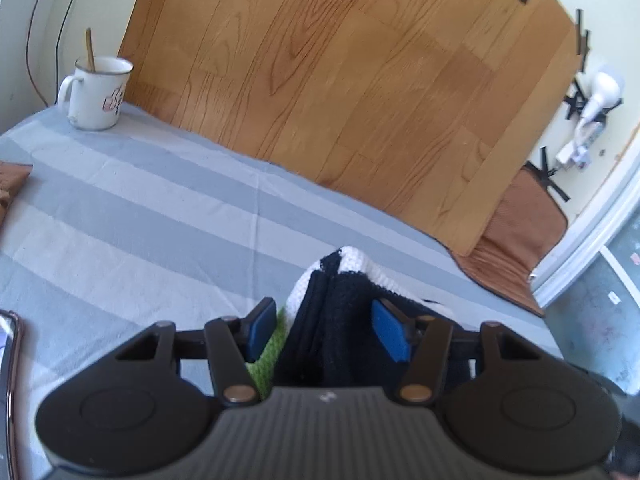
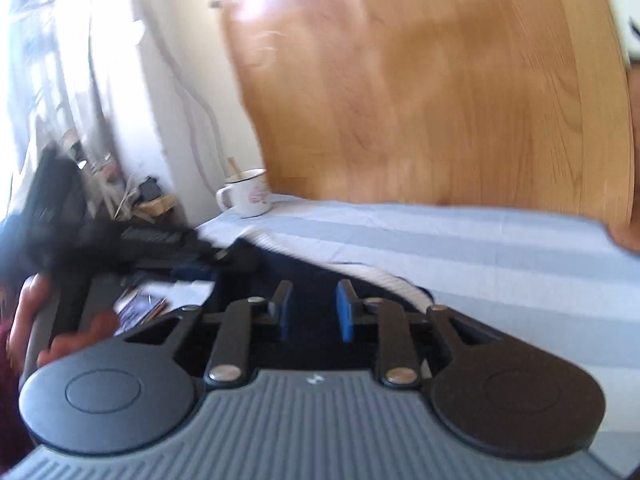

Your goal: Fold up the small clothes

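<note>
A folded black-and-white knit garment [image 1: 340, 300] with a green edge lies on the striped grey-blue sheet [image 1: 140, 220], right in front of the left wrist camera. My left gripper [image 1: 325, 334] stands open around it; both blue pads show their faces beside the cloth. In the blurred right wrist view, a dark garment with a white ribbed border [image 2: 360, 270] lies under my right gripper [image 2: 314, 314]. Its pads stand a narrow gap apart, with dark cloth visible behind the gap. The left gripper [image 2: 208, 264] appears there as a black blur, held by a hand [image 2: 60, 332].
A white enamel mug [image 1: 100, 92] with a stick in it stands at the sheet's far corner, also the mug [image 2: 248, 194]. A wooden panel [image 1: 360, 80] backs the surface. A phone [image 1: 8, 360] lies at the left edge; a brown mat [image 1: 520, 232] and hair dryer [image 1: 600, 92] are right.
</note>
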The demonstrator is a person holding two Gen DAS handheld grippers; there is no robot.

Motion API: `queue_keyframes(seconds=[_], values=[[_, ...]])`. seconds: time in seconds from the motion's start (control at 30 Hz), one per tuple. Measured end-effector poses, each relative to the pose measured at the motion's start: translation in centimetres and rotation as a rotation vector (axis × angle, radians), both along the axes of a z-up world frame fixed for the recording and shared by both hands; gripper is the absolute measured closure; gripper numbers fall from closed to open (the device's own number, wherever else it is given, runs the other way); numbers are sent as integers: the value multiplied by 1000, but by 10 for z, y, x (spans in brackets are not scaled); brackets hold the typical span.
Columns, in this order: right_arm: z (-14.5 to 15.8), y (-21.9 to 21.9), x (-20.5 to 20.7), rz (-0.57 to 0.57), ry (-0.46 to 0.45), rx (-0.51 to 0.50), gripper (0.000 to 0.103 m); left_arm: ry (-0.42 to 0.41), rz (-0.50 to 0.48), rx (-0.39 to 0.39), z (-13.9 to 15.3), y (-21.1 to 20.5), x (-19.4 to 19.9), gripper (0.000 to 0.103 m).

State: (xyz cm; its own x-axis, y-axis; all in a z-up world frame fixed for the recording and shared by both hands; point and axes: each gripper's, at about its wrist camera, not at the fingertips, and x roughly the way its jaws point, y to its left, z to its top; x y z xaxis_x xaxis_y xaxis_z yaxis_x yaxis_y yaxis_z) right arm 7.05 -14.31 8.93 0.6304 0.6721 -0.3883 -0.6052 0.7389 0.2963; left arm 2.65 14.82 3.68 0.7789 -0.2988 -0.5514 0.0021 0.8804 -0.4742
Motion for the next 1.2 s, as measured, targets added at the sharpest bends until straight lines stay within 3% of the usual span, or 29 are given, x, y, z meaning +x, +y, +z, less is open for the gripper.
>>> queue_keyframes(seconds=[0.17, 0.27, 0.4, 0.47, 0.53, 0.63, 0.8, 1.0, 1.2], values=[[-29, 22, 43, 31, 123, 1, 82, 104, 21, -32, -25, 9, 21, 56], [-34, 17, 49, 24, 181, 82, 83, 121, 43, -49, -38, 16, 26, 47], [-29, 8, 29, 30, 182, 150, 78, 116, 39, -48, -36, 17, 25, 40], [-26, -11, 19, 21, 195, 222, 65, 113, 28, -60, -31, 18, 20, 28], [-24, -28, 6, -13, 179, 281, 34, 98, 20, -89, -26, 22, 12, 14], [-30, -50, -12, -58, 180, 318, 31, 47, 7, -90, -17, 27, -5, 0], [-60, -68, -18, -61, 358, 390, 27, 38, -54, -43, -18, 16, -23, 0], [-75, -49, -23, -20, 436, 368, 27, 100, -44, 116, -30, -11, -27, 0], [-77, -33, -39, 9, 308, 290, 16, 117, -39, 178, -37, -26, -30, 0]])
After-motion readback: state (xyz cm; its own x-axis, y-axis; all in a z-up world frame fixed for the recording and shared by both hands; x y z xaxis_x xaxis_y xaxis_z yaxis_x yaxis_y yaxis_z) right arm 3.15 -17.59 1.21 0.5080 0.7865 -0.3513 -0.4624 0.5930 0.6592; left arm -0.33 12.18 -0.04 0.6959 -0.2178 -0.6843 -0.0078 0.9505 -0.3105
